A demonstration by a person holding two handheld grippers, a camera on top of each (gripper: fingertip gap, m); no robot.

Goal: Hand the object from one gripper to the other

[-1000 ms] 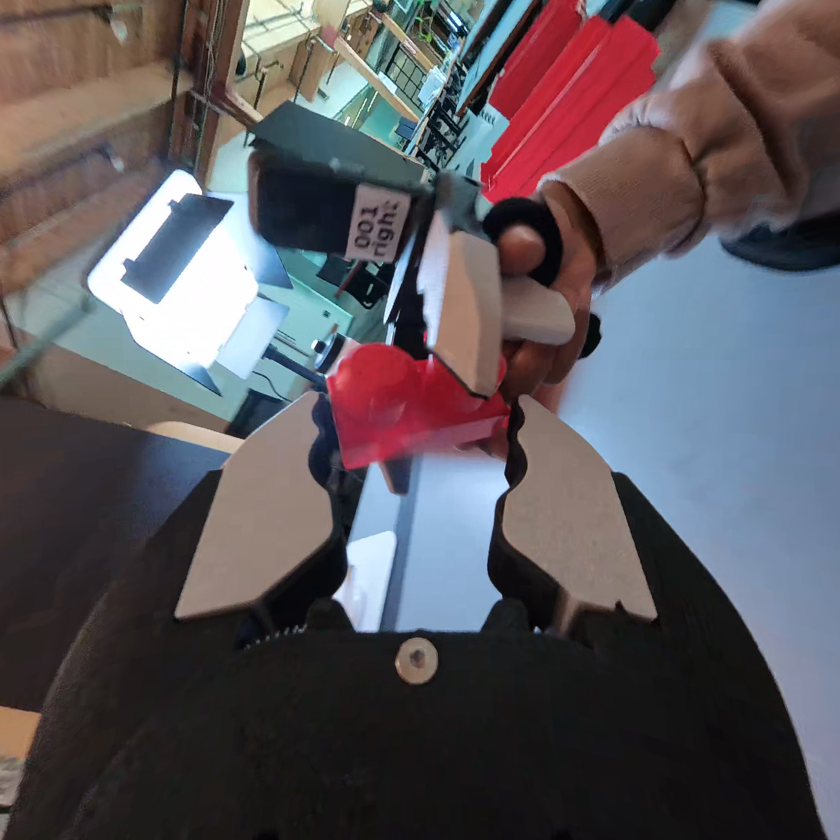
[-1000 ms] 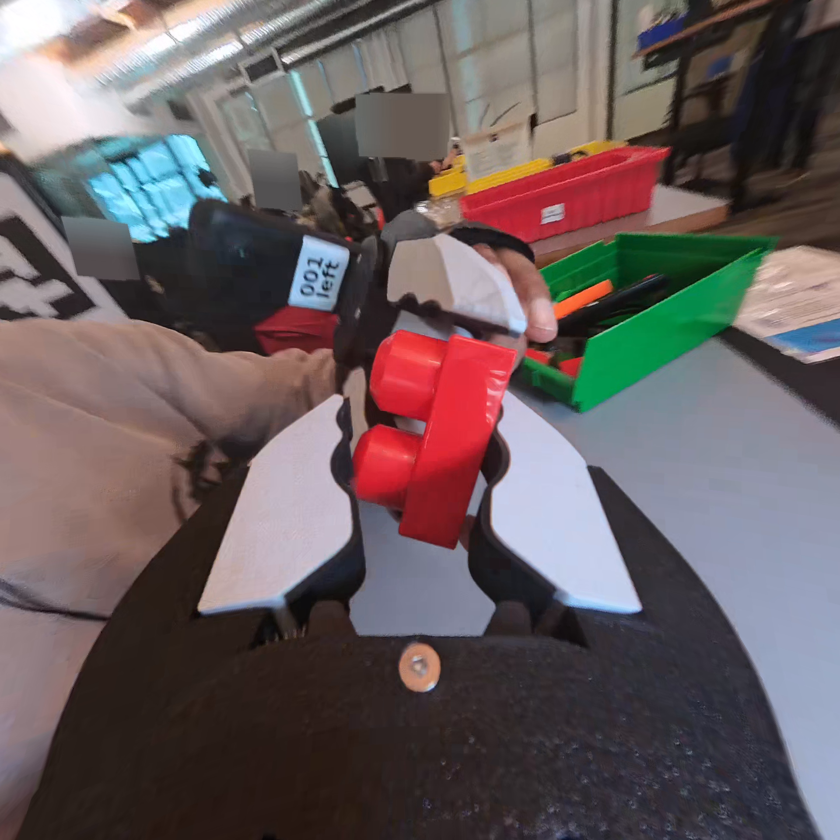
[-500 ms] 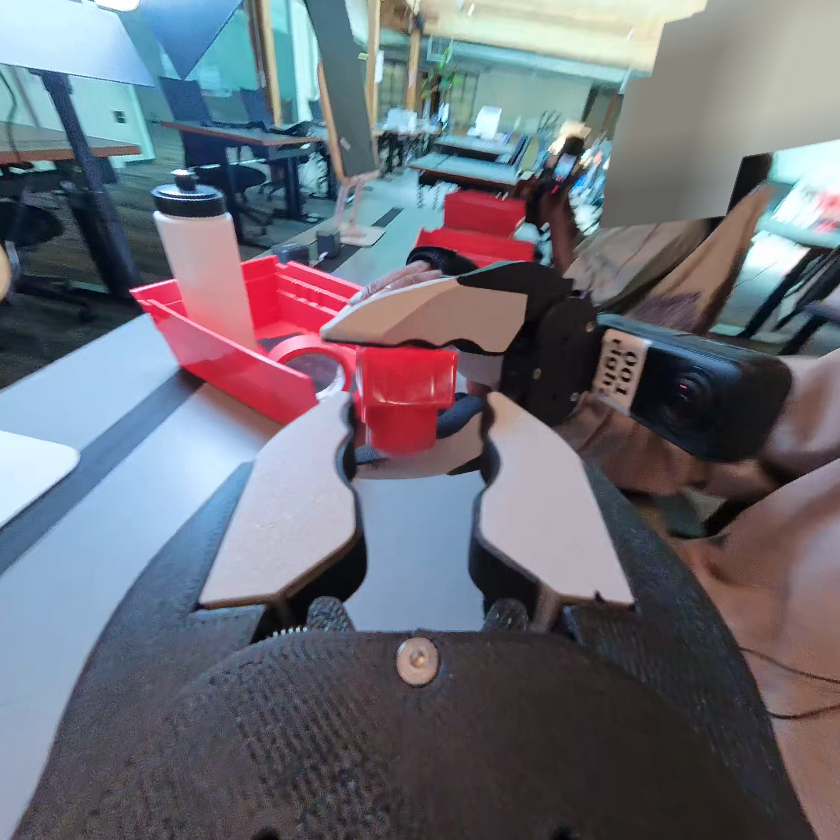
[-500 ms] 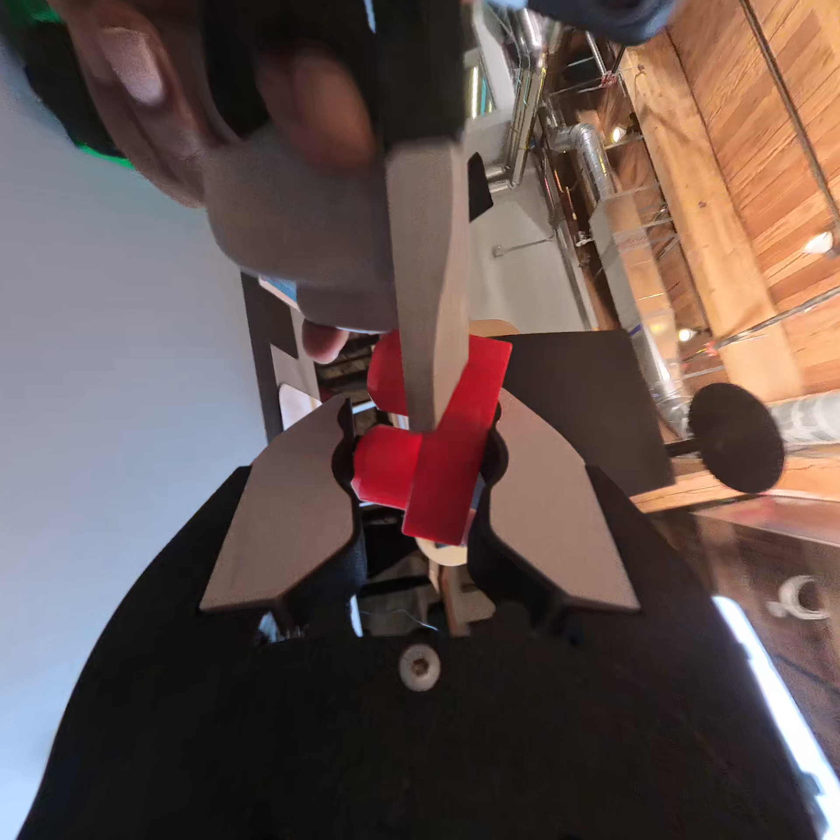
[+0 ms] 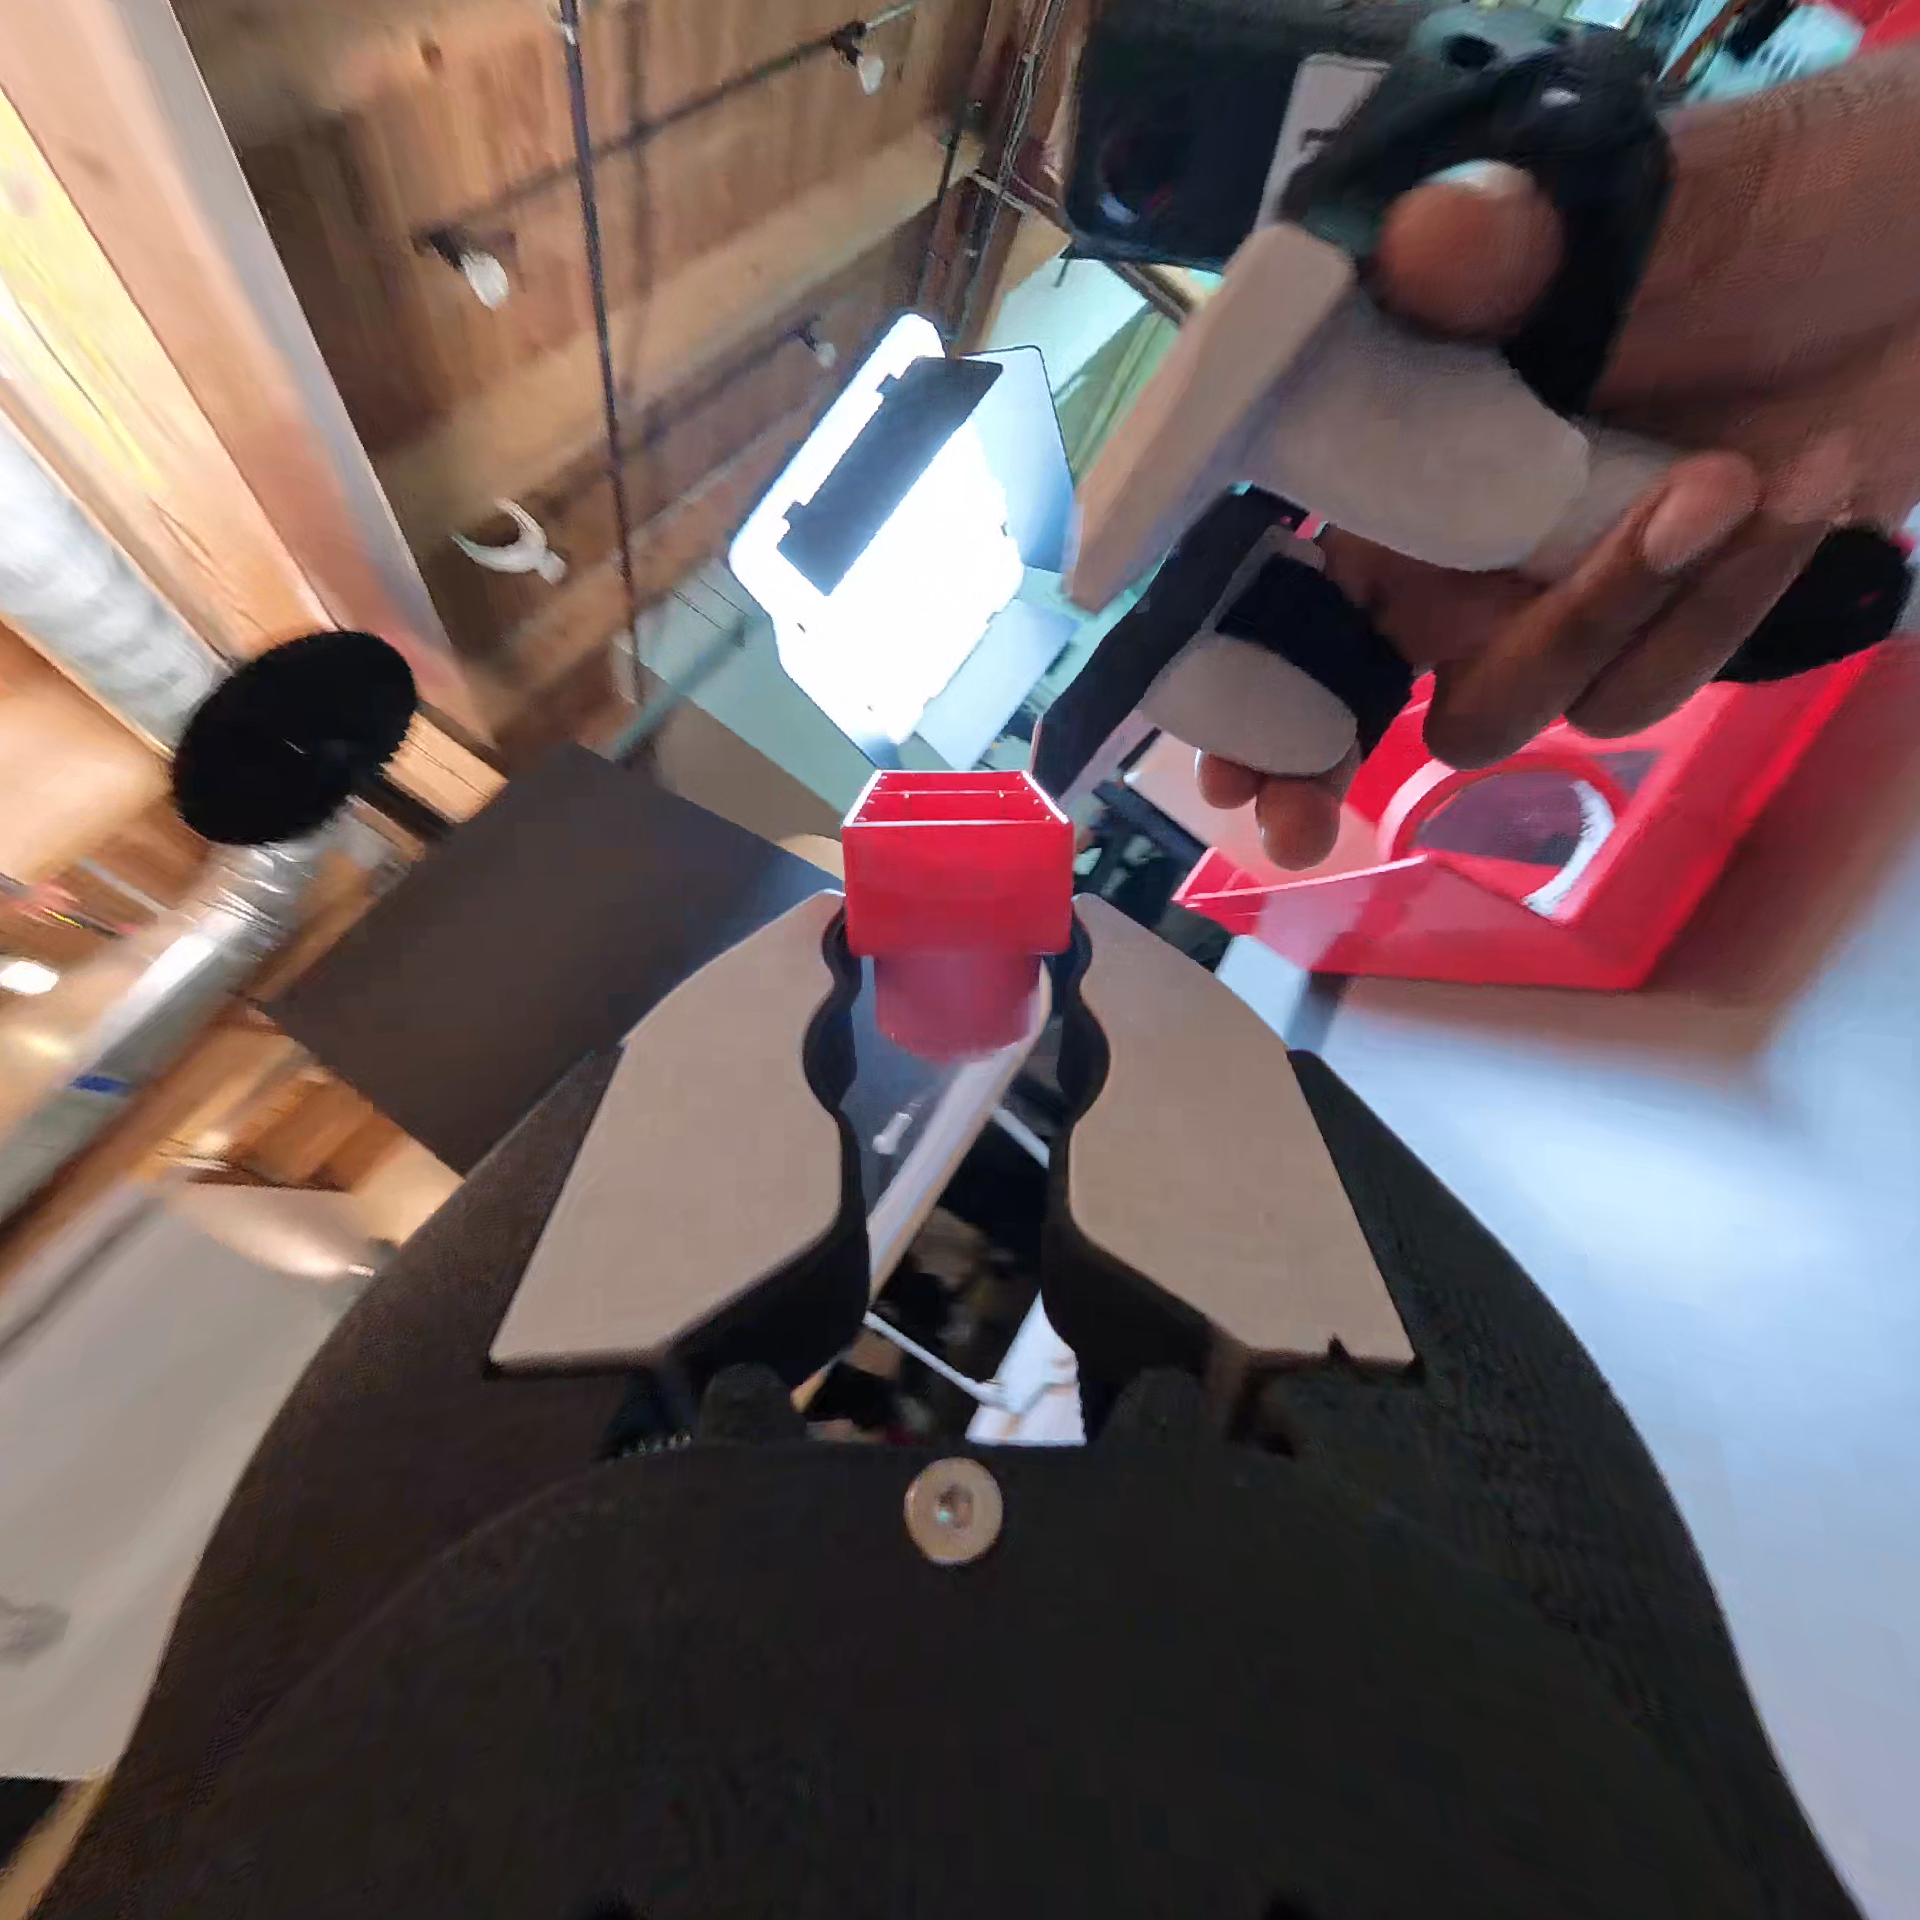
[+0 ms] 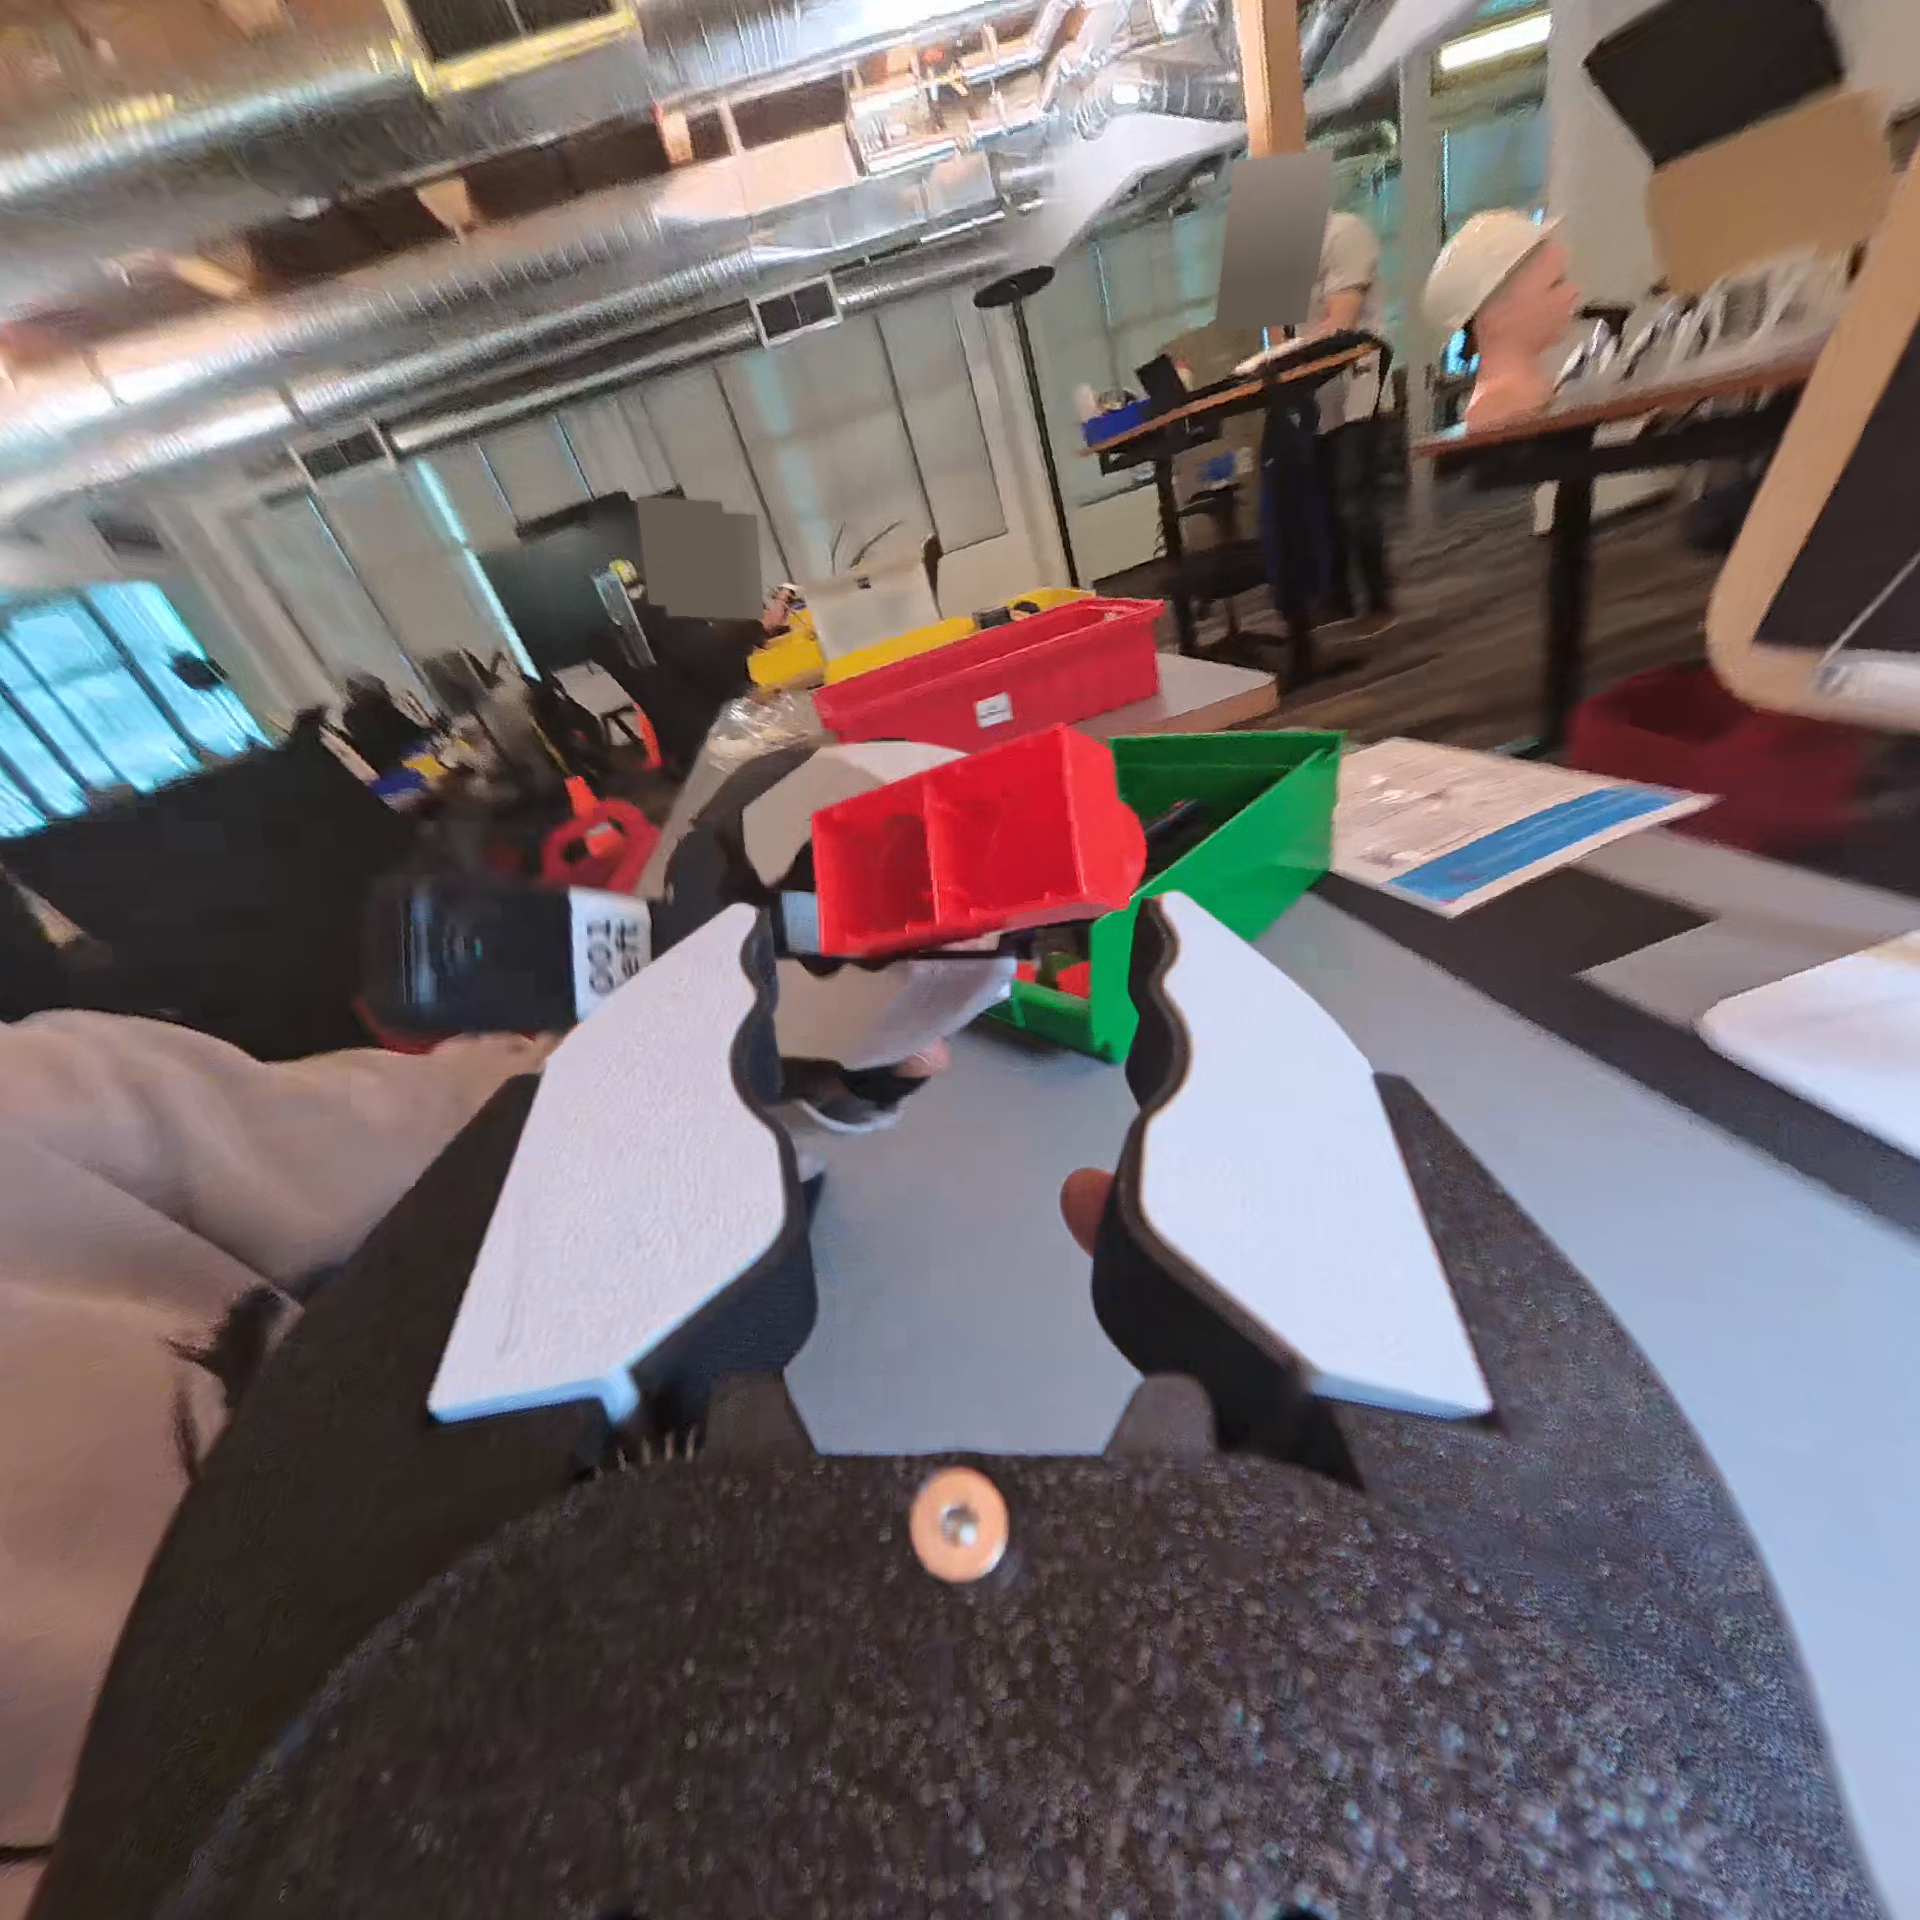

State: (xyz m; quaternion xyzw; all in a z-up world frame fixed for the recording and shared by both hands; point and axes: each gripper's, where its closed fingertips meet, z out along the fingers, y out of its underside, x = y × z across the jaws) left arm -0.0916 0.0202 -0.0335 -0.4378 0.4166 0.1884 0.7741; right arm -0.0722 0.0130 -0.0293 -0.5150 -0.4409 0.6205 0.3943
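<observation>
Grey table (image 6: 1714,1299) underneath everything, with a green bin (image 6: 1236,831) sitting on it straight ahead in the right wrist view and a long red bin (image 6: 997,686) on a table further back. Another red bin (image 5: 1621,852) off to the right in the left wrist view, something round inside it, too blurry to say what. Whole left view tilted hard, so wooden ceiling and a bright light panel (image 5: 894,540) filling the top.

Then the left gripper (image 5: 956,914): clamped on the red block (image 5: 956,883), fingertips pinching its square body from both sides, one round stud pointing back toward the camera in the gap between the fingers, hollow underside facing away. Block right at the very tips, not deep in the jaws.

Right gripper (image 6: 956,914): spread wide, nothing between the fingers. Same red block (image 6: 966,842) visible just past its tips, hollow side facing this camera, gripped by the other gripper coming in from the left. Not touching the right fingers as far as can be made out, just sitting beyond them. In the left view, right gripper (image 5: 1143,582) up and to the right of the block, well clear of it, a hand (image 5: 1662,436) wrapped round its handle. Beige sleeve (image 6: 156,1195) along the left edge of the right view.
</observation>
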